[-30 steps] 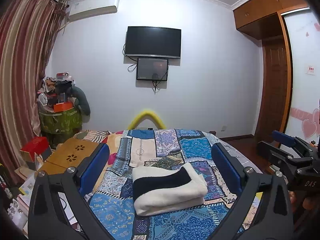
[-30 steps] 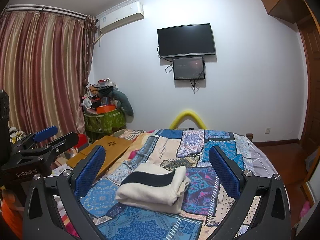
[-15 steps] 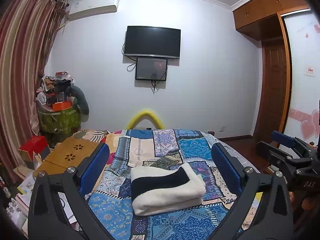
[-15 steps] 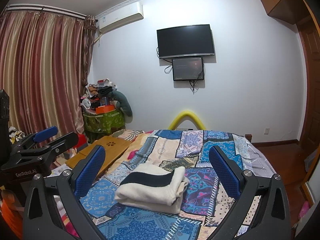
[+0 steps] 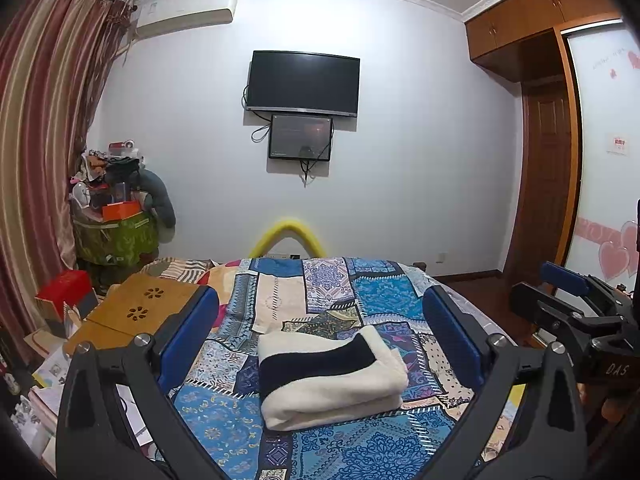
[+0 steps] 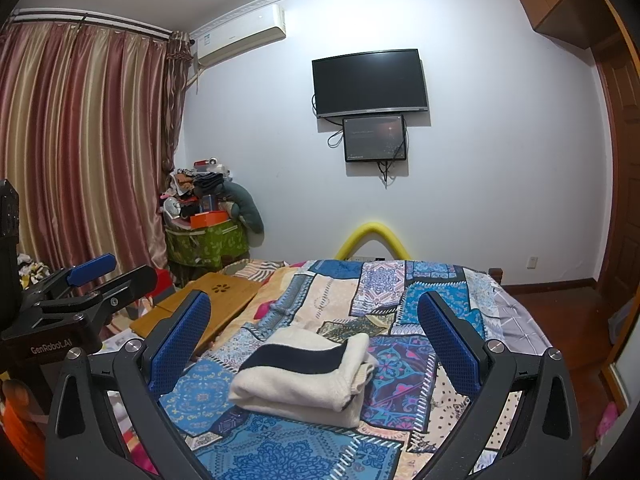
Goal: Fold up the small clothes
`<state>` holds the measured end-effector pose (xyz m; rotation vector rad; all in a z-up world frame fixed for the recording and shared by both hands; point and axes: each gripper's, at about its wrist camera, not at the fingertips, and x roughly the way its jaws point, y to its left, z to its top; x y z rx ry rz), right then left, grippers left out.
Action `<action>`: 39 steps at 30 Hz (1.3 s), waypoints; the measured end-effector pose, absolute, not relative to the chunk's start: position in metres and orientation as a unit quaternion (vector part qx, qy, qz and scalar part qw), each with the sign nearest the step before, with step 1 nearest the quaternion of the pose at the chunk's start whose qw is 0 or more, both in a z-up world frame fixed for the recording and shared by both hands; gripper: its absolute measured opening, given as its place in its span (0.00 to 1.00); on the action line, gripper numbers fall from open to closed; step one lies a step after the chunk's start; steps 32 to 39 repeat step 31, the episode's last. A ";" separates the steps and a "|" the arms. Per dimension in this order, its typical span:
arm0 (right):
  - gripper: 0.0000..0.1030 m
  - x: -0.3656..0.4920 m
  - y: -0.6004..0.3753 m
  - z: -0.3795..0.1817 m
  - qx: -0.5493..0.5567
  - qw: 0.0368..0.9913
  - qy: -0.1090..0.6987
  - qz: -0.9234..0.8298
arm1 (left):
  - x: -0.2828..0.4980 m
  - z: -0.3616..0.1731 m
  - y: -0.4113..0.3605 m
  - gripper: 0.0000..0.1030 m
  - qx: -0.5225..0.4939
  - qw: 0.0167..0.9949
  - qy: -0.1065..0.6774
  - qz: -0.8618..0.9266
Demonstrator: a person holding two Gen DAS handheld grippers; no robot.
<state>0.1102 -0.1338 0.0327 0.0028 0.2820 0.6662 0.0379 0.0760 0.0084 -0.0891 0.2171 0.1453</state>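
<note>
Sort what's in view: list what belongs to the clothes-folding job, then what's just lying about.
Job:
- folded cream knit garment with a dark navy band, lying on the blue patchwork bedspread
- left claw, open
- right claw, open

Lying about:
- wooden lap desk with flower cutouts
- yellow foam tube
- red box
- green cloth-covered pile

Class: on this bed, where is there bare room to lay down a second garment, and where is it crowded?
Free: the quilt between the folded garment and the bed's far edge, and the strip in front of the garment, near the open left gripper and right gripper. Crowded: the side with the wooden tray, and the floor below it, strewn with papers.
</note>
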 end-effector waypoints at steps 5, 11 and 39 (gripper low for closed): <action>1.00 0.110 -0.134 0.032 0.002 0.935 0.138 0.326 | 0.038 0.010 0.076 1.00 -0.045 0.991 0.109 0.064; 1.00 0.111 -0.135 0.033 0.002 0.935 0.138 0.326 | 0.039 0.011 0.076 1.00 -0.044 0.991 0.111 0.056; 1.00 0.116 -0.141 0.036 0.006 0.937 0.145 0.318 | 0.041 0.010 0.076 1.00 -0.039 0.991 0.119 0.039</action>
